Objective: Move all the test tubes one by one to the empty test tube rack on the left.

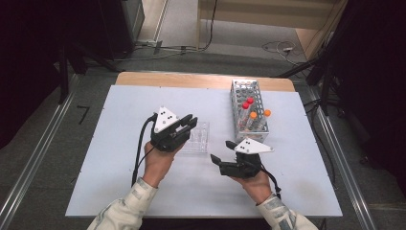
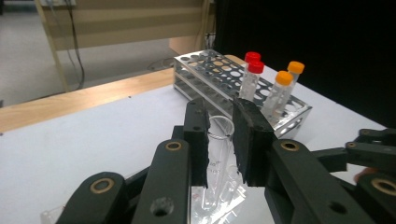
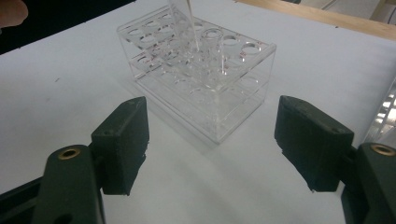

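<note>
Here the left gripper (image 2: 223, 140) clamps a clear tube (image 2: 218, 154); the right gripper (image 3: 212, 144) gapes empty.

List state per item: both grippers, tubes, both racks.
left gripper: shut on clear tube
clear tube: uncapped, upright, lower end in the clear rack
right gripper: open, nothing between its jaws
clear rack: upright on table
metal rack: holds four capped tubes
capped tubes: two red, two orange, upright

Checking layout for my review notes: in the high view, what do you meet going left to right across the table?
left gripper shut on a clear tube → clear plastic rack → right gripper, jaws open → metal rack with red- and orange-capped tubes.
</note>
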Demonstrator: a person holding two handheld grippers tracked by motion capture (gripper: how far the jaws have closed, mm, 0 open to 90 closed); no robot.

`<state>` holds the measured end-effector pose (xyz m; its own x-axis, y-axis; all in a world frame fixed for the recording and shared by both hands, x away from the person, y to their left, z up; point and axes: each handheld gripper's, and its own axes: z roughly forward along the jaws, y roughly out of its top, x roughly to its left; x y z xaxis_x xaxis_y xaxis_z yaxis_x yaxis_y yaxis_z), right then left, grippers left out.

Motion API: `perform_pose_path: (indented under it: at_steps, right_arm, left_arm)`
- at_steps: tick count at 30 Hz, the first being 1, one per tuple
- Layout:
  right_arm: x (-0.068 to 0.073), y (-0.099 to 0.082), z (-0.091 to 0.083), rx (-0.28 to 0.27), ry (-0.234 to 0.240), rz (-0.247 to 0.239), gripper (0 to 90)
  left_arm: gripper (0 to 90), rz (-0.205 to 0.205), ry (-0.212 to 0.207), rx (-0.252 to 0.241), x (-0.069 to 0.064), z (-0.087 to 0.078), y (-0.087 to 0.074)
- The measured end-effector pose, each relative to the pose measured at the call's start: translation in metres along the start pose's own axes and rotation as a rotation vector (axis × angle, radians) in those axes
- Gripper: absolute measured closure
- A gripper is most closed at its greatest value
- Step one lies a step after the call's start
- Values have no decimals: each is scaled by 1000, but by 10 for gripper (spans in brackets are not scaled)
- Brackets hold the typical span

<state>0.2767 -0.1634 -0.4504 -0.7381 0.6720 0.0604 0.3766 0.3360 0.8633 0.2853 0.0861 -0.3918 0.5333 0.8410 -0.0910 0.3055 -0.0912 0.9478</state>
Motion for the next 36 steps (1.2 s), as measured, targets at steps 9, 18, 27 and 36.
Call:
perform_pose_path:
  at_steps: [9, 18, 27, 36]
  right_arm:
    - [0, 0, 0, 1, -3, 2, 249]
    - [0, 0, 0, 5, -5, -5, 249]
    - [0, -1, 1, 12, -2, -3, 249]
    - [0, -1, 1, 12, -4, -3, 249]
  left_arm:
    - [765, 48, 21, 43, -6, 12, -9]
    - [763, 70, 34, 104, -9, 26, -28]
    - [752, 54, 25, 126, -8, 29, -35]
    - [707, 30, 3, 122, -7, 28, -35]
